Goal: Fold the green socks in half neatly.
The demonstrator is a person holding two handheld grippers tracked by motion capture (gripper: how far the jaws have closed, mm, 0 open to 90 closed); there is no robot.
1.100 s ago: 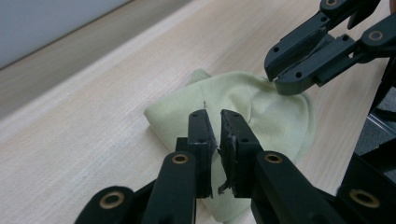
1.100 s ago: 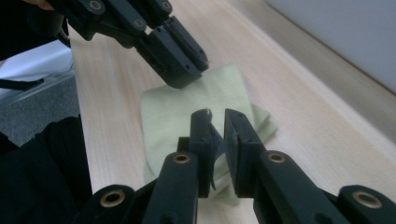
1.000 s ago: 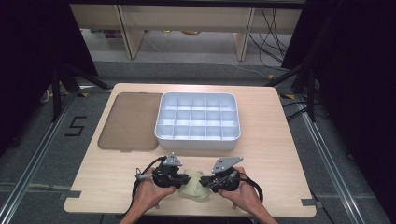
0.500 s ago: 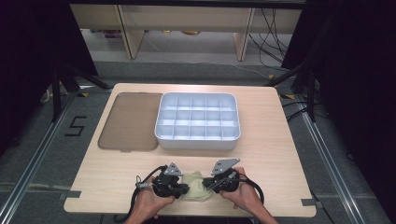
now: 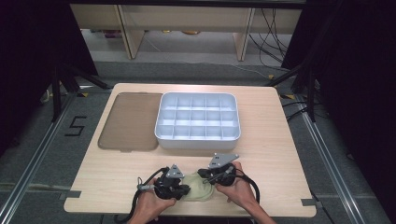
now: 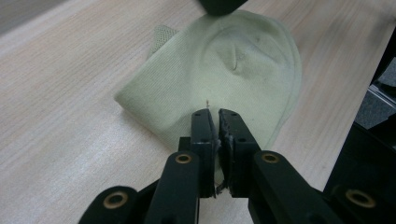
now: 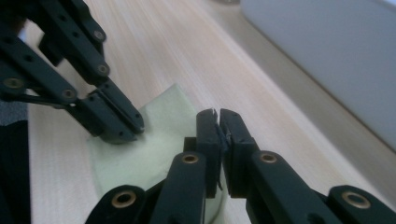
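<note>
A pale green sock (image 5: 200,191) lies flat near the table's front edge, between the two hands. My left gripper (image 5: 185,190) comes at it from the left, and its jaws (image 6: 214,113) are shut on the sock's (image 6: 233,60) near edge. My right gripper (image 5: 204,178) comes from the right. Its jaws (image 7: 219,115) have just been closing and now pinch the sock's (image 7: 154,149) edge. The left gripper (image 7: 127,133) shows there too, resting on the fabric. The right gripper's tip (image 6: 219,3) sits at the sock's far end.
A white tray (image 5: 198,140) divided into several compartments stands mid-table beyond the hands. A brown flat lid (image 5: 130,121) lies to its left. The table's front edge (image 5: 187,214) runs just behind the grippers. Bare wood (image 5: 275,158) lies to the right.
The left gripper has shifted slightly toward the front edge. Both pairs of jaws have drawn together on the sock, which now lies flatter.
</note>
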